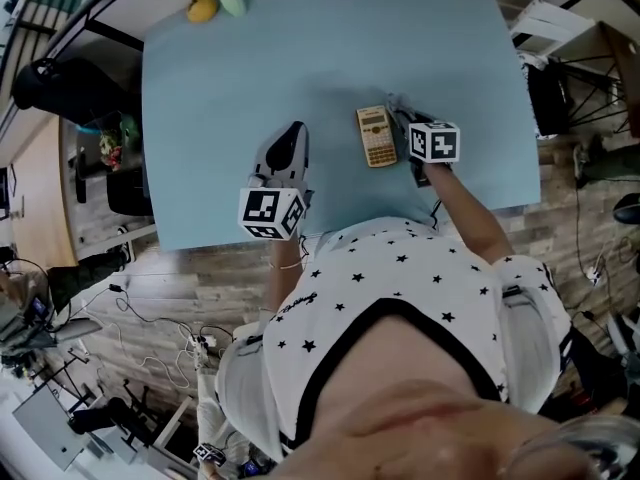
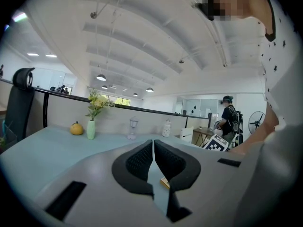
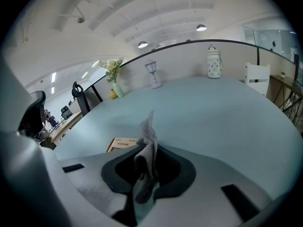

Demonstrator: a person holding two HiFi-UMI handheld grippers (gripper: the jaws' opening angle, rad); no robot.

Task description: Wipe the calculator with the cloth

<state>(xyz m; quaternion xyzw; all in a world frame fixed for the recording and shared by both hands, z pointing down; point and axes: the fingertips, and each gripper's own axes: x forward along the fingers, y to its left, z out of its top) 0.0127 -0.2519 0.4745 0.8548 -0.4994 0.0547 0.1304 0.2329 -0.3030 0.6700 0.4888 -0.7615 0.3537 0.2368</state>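
At the centre left of the head view, the left gripper (image 1: 293, 140) hovers over the pale blue worktop (image 1: 220, 88). Its own view shows its jaws pressed together at the tips with nothing between them (image 2: 153, 148). It is not touching the calculator, and it takes no part in the job at this moment.

The calculator (image 1: 376, 136) lies flat just right of centre in the head view, its long side running up the frame. It sits between the two grippers, nearer the right one. No gripper holds it down.

The right gripper (image 1: 403, 116) sits right of centre, just beside the calculator's right edge. In its own view the jaws (image 3: 150, 151) are clamped on a grey cloth (image 3: 147, 126), and a crumpled peak stands out past the tips. There the calculator (image 3: 124, 144) shows low and to the left, beside the cloth rather than under it.

So the first part looks done — the cloth is picked up and brought alongside. No view shows the cloth lying on the calculator's face, so the wiping itself seems to be what is left. Whether any stroke has been made cannot be told from these pictures. The calculator may slide when rubbed — the left gripper could steady it.
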